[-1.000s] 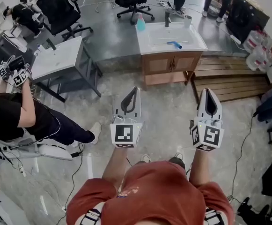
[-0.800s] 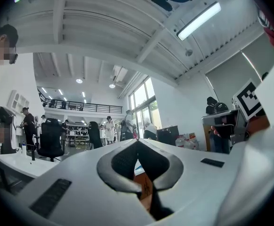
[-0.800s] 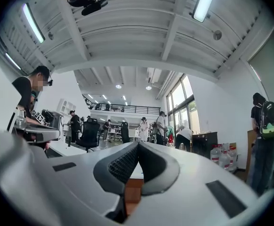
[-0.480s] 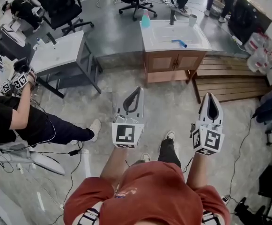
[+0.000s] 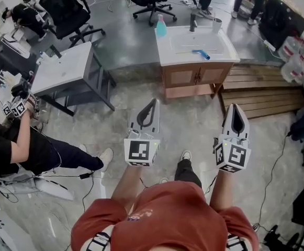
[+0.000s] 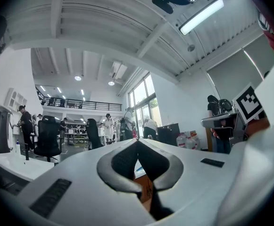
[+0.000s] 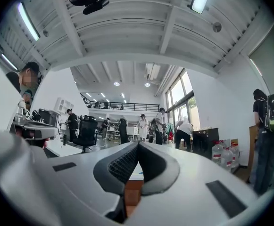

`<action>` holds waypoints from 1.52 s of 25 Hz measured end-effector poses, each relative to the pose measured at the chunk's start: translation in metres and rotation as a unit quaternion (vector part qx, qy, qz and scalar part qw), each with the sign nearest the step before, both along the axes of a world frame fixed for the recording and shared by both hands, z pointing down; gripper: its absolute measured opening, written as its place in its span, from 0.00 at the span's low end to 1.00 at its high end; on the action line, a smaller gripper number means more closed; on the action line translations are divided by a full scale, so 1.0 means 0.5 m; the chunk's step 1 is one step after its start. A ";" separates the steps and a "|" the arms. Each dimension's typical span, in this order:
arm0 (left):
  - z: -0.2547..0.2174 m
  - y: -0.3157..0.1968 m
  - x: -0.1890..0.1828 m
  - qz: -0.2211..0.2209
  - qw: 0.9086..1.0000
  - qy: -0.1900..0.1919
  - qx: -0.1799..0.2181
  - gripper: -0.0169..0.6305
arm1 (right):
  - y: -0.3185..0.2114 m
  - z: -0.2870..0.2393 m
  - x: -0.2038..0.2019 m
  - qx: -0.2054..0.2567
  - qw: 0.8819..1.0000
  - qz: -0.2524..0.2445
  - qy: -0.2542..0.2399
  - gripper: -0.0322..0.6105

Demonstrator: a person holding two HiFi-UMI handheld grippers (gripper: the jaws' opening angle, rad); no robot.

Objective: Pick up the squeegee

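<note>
The squeegee [image 5: 200, 53], blue with a pale thin handle, lies on the white top of a wooden sink cabinet [image 5: 193, 80] far ahead in the head view. Both grippers are held out level in front of me, well short of the cabinet. My left gripper [image 5: 153, 102] is shut with nothing between its fingers, and its tips meet in the left gripper view [image 6: 137, 141]. My right gripper [image 5: 236, 107] is likewise shut and empty, with its tips together in the right gripper view [image 7: 137, 144]. The squeegee is hidden behind the jaws in both gripper views.
A blue bottle [image 5: 161, 26], a faucet [image 5: 193, 21] and a cup [image 5: 216, 24] stand on the cabinet top. A white table [image 5: 68, 64] and office chairs [image 5: 63, 9] are at the left, wooden steps [image 5: 256, 85] at the right. A seated person [image 5: 21, 140] is at the left.
The cabinet with the squeegee has come a little nearer and lower in the head view as I walk toward it. Both grippers stay shut and level.
</note>
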State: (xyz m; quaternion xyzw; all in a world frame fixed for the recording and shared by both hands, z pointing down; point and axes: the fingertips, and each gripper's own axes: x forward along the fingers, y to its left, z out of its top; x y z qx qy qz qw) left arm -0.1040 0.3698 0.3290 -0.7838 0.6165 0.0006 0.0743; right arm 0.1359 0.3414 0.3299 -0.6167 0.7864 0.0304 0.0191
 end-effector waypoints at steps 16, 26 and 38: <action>0.019 -0.344 0.124 -0.016 1.000 -0.013 -0.022 0.05 | -0.350 0.046 0.143 -0.024 1.000 0.005 -0.014 0.06; 0.057 -0.529 0.231 -0.008 0.999 -0.012 -0.047 0.05 | -0.530 0.092 0.261 -0.049 0.999 0.017 -0.016 0.06; 0.037 -0.625 0.274 -0.014 0.999 -0.012 -0.037 0.05 | -0.628 0.086 0.337 -0.041 0.998 0.030 -0.030 0.06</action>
